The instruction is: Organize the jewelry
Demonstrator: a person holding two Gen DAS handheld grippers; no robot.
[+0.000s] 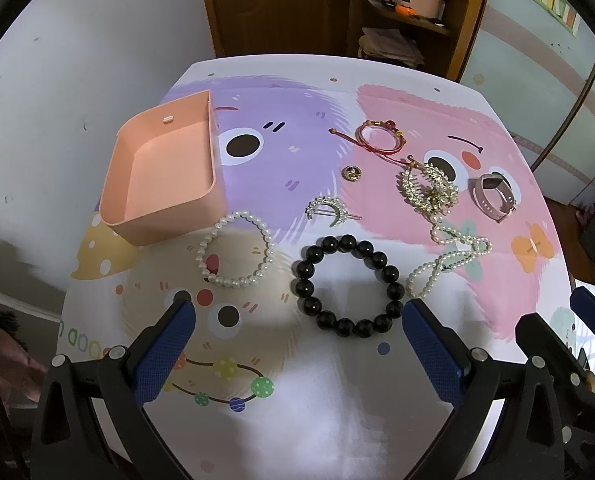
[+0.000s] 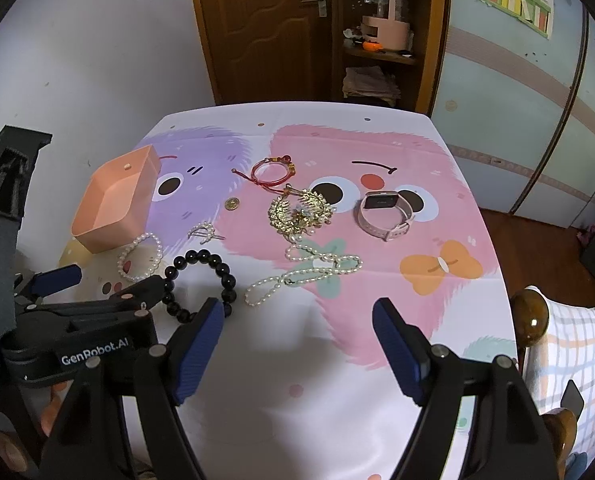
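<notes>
- Jewelry is seen spread over the cartoon-printed tabletop [image 1: 337, 400] in the left wrist view, beside a pink box [image 1: 165, 176] that stands at the left with nothing in it.
- A black bead bracelet [image 1: 347, 286] lies nearest the left tool [image 1: 297, 312], with its lower right beads just beside the right finger [image 1: 433, 352]; contact cannot be judged.
- A pearl bracelet [image 1: 236, 249] lies just in front of the box; a crescent hair clip [image 1: 329, 210], a small round gold piece [image 1: 351, 173], a red cord bracelet [image 1: 381, 138], a gold leaf ornament [image 1: 429, 188], a pink watch [image 1: 493, 196] and a pearl strand [image 1: 449, 256] are set farther off.
- The left tool is held wide apart above the cloth, with nothing gripped.
- Part of the right tool [image 1: 593, 316] is cut off at the right edge, so its jaws are not readable there.
- In the right wrist view the black bead bracelet [image 2: 201, 284] is partly hidden behind the left tool [image 2: 109, 280] and behind a blue finger [image 2: 201, 344] of the right tool [image 2: 297, 312].
- The right tool is spread wide over bare cloth, and nothing is held between its pads.
- The pearl strand [image 2: 305, 272], the gold leaf ornament [image 2: 301, 212] and the pink watch [image 2: 385, 212] lie beyond it, well apart from its tips.
- The small round gold piece [image 2: 231, 203] is too small to be identified.
</notes>
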